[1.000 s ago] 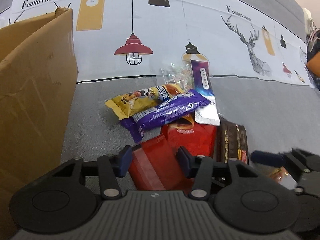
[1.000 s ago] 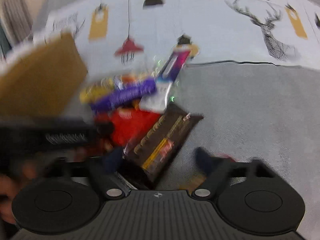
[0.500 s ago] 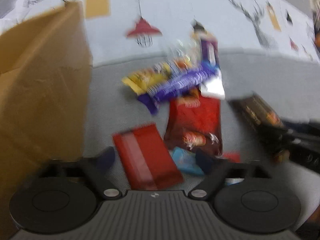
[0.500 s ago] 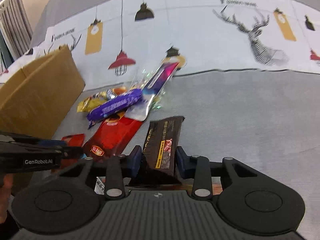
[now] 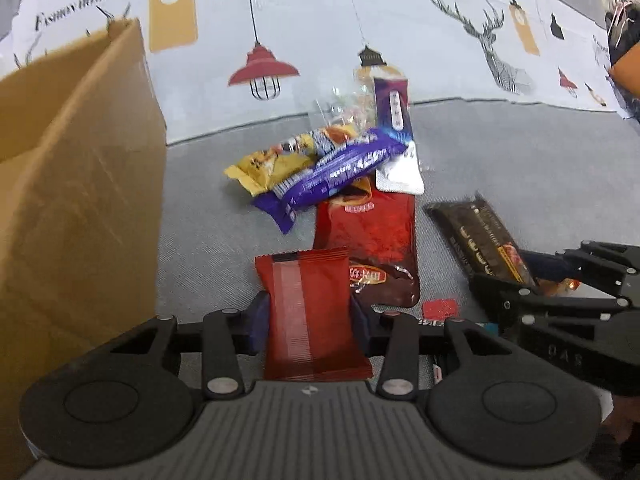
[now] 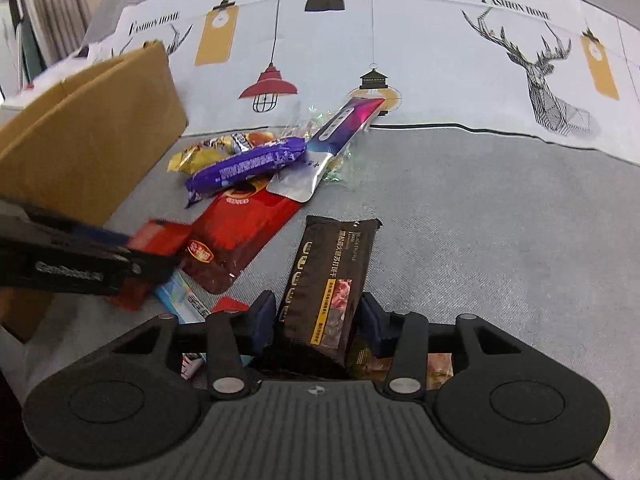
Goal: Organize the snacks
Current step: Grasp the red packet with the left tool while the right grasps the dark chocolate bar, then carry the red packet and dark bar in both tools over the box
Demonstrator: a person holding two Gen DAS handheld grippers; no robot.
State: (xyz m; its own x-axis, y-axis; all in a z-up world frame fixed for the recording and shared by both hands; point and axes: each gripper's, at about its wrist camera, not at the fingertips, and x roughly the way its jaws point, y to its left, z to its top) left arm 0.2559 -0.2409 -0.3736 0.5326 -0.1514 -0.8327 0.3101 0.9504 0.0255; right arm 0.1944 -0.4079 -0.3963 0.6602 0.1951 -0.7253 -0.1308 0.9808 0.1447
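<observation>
With both packets already gripped, I judge the sorting only just begun. To the left of my left gripper (image 5: 306,316) stands the cardboard box (image 5: 76,184); its inside is hidden from me, so I cannot tell what it already holds. That gripper is clamped on the red packet (image 5: 310,316), which sits between its fingers. Ahead of it lie the yellow packet (image 5: 272,162), the purple bar (image 5: 336,174), the big red pouch (image 5: 368,232) and a silver-and-purple sachet (image 5: 394,136) over crinkled clear wrappers I cannot make out. All of these are left to move. My right gripper (image 6: 316,316) is closed on the black packet (image 6: 330,276). Beneath and just behind both grippers, a blue packet (image 6: 180,290) and other small items are cut off by the gripper bodies.
</observation>
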